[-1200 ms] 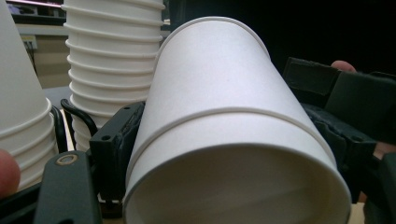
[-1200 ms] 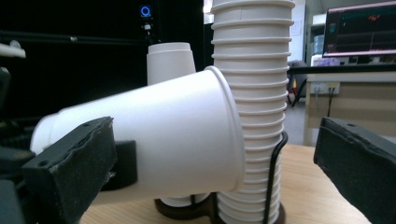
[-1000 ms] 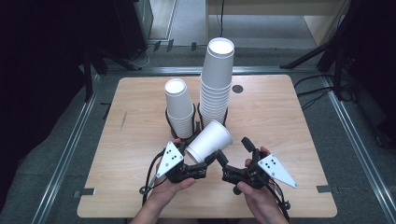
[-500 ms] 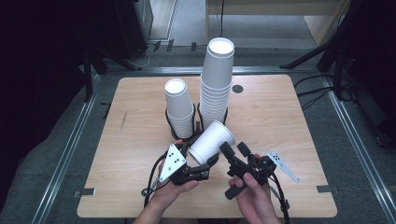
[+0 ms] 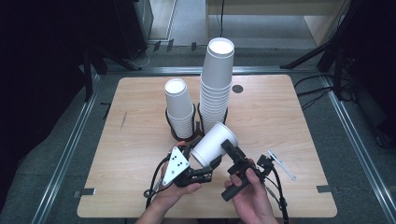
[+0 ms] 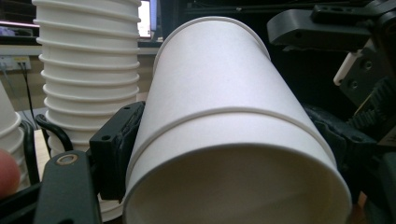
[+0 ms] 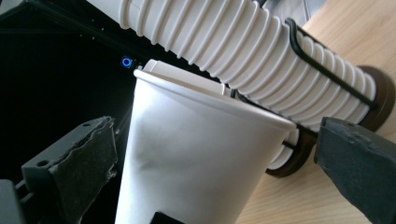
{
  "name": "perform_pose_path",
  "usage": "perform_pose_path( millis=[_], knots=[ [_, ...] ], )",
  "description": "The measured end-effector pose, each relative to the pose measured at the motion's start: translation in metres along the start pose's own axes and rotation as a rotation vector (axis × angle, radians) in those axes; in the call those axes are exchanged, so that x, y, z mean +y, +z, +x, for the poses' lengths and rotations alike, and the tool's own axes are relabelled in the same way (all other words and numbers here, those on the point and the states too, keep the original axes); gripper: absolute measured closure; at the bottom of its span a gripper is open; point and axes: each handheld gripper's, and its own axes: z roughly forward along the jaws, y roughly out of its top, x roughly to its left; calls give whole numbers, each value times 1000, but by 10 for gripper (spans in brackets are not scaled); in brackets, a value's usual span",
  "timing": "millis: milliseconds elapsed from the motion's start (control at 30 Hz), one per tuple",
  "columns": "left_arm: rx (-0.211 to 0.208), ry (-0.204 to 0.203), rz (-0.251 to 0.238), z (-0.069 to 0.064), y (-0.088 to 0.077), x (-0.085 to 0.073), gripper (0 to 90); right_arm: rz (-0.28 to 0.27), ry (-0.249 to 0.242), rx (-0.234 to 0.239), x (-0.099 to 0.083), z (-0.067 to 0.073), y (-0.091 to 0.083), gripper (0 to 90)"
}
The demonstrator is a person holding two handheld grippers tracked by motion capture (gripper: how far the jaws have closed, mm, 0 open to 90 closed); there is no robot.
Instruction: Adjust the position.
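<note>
A pale wooden worktop (image 5: 140, 135) with rounded corners sits inside a metal frame. Toward twelve o'clock from its middle, two black wire holders stand side by side on it, each bearing paper cups: the short stack (image 5: 179, 106) at about eleven, the tall stack (image 5: 216, 84) just beside it. A small dark disc (image 5: 237, 88) lies at one o'clock.

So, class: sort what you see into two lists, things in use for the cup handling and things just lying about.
In use:
white paper cup
left gripper, clamping it
right gripper, open around it
tall white cup stack
short white cup stack

Lying about:
round black disc on the wooden table
</note>
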Motion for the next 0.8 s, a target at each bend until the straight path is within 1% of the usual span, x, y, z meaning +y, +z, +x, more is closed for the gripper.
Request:
perform_pose_path(
  millis=[67, 100, 167, 267, 300, 367, 600, 633, 733, 800],
  knots=[
    [-2, -5, -4, -1, 1, 0, 211, 8, 10, -2, 0, -1, 0, 0],
    [0, 0, -4, -1, 1, 0, 210, 6, 16, 1, 0, -2, 1, 0],
    [0, 9, -2, -3, 1, -1, 211, 13, 44, 2, -1, -3, 2, 0],
    [-4, 15, 2, -6, 3, -2, 210, 16, 45, 8, 0, -5, 3, 0],
    [-5, 17, 5, -7, 3, -3, 210, 16, 50, 8, 0, -5, 3, 0],
    [-10, 24, 10, -10, 5, -4, 210, 18, 62, 22, 2, -6, 3, 0],
    [-20, 24, 3, -14, 6, -5, 210, 27, 82, 24, 2, -7, 5, 0],
    [-22, 26, 2, -15, 6, -6, 210, 31, 90, 22, 2, -7, 5, 0],
    [-38, 31, -4, -18, 6, -6, 209, 33, 89, 30, 2, -8, 5, 0],
    [-40, 41, -3, -20, 7, -6, 209, 31, 91, 35, 2, -8, 5, 0]
  ],
)
